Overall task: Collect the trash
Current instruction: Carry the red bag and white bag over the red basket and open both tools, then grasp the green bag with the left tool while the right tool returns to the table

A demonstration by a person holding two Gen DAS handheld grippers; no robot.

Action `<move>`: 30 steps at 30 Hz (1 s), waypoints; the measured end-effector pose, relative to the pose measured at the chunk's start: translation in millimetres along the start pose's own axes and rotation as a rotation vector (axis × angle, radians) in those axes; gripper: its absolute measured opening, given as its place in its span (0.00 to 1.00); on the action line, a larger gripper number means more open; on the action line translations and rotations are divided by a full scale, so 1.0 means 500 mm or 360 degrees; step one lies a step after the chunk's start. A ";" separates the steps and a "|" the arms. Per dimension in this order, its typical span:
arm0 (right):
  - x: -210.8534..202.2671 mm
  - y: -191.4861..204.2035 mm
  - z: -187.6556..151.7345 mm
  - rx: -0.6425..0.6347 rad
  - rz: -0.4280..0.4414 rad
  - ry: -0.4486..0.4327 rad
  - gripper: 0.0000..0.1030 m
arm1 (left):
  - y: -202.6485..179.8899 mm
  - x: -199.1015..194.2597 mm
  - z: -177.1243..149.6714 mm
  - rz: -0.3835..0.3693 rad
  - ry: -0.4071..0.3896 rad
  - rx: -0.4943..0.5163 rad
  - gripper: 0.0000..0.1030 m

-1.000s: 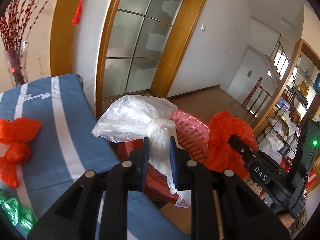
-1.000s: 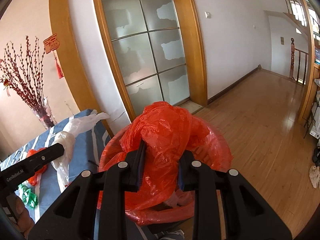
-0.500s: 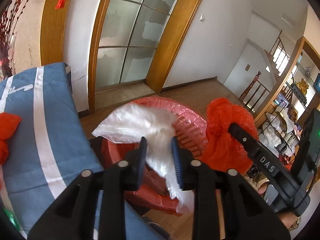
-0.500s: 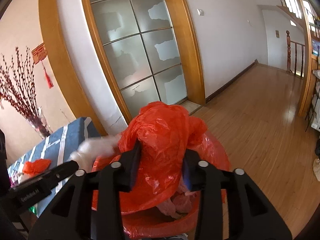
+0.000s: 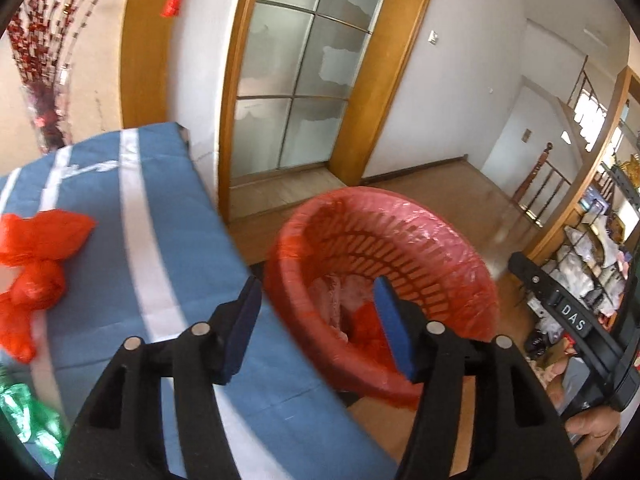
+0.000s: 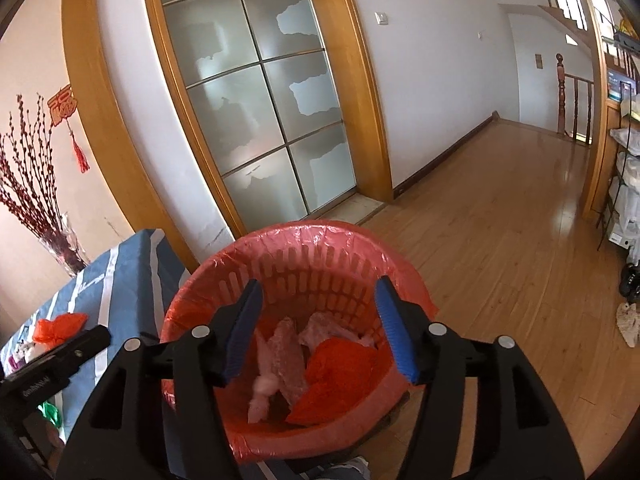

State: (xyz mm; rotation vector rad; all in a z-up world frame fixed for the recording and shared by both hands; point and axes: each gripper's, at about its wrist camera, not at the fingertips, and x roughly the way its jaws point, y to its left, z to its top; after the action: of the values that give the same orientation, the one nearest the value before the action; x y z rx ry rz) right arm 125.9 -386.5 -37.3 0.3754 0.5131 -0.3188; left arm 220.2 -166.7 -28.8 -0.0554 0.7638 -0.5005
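on the far left of our right-hand view we see a vase of red twigs [image 6: 52, 236] at the back corner of the table, with a red tasselled ornament [image 6: 66, 120] on the wall above it. the table wears a blue cloth with white stripes [image 5: 132, 240], and on it, in our left-hand view, lie a crumpled red bag [image 5: 36, 264] and, at the near left edge, a green bag [image 5: 28, 420], both well apart from the bin.

just beside the table's right edge stands the red bin [image 6: 320, 248], a slatted basket lined with a red bag. at its bottom we see a pale bag [image 6: 280, 360] and a red bag [image 6: 340, 364] lying side by side, touching.

our left gripper [image 5: 316, 324] hangs over the bin's near rim, its jaws opening with nothing between them. our right gripper [image 6: 318, 326] hangs over the bin's mouth, jaws opening too, also empty; the dropped bags lie below the gap.

behind the bin is a frosted glass door [image 6: 256, 92] in a wooden frame, then bare wooden floor [image 6: 500, 208] running right to a stair rail [image 6: 568, 100]. at the far right stand wire shelves [image 5: 592, 256] crowded with goods.
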 end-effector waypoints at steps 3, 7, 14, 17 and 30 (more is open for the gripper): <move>-0.008 0.006 -0.004 -0.0031 0.0001 0.0004 0.58 | 0.021 -0.026 -0.007 0.0058 -0.0026 -0.0007 0.59; -0.017 0.024 -0.008 -0.0065 0.0017 0.0015 0.58 | 0.051 -0.063 -0.023 0.0130 -0.0060 -0.0019 0.60; -0.034 0.074 -0.023 -0.0151 0.0092 0.0033 0.58 | 0.125 -0.135 -0.053 0.0282 -0.0116 -0.0077 0.61; -0.035 0.095 -0.032 -0.0189 0.0123 0.0047 0.58 | 0.163 -0.161 -0.065 0.0353 -0.0125 -0.0125 0.61; -0.051 0.174 -0.073 -0.0304 0.0239 0.0096 0.58 | 0.337 -0.248 -0.139 0.0801 -0.0113 -0.0351 0.65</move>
State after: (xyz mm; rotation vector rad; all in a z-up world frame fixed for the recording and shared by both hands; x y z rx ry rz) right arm 123.1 -288.8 -30.2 0.2371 0.5661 -0.1124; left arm 167.1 47.2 -37.1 -0.0822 0.7286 0.0646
